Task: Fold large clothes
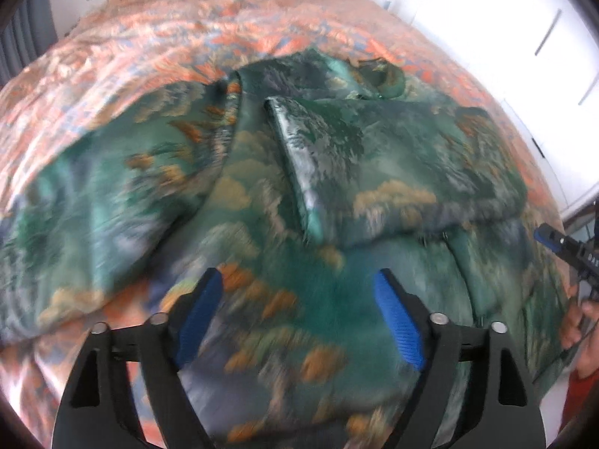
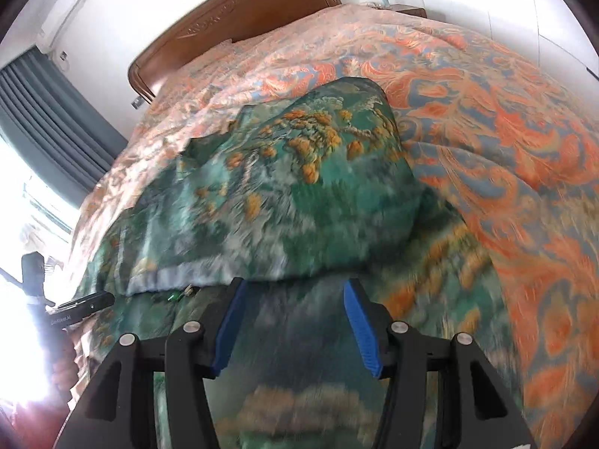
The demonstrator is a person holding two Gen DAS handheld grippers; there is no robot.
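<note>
On the bed (image 2: 486, 119), under its orange-and-blue patterned cover: one large green garment (image 1: 262, 194) with a landscape print, spread across the near half, one part folded over on top. Two grippers. Left gripper (image 1: 297, 314) spread wide above the cloth, blue fingers (image 1: 397, 318) gripping nothing. Right gripper (image 2: 294, 321) likewise parted, hovering over the fold's edge, nothing held. One wooden headboard (image 2: 232, 18), one grey curtain (image 2: 48, 112). Much smeared by motion blur; garment's near hem cut off behind the fingers.
</note>
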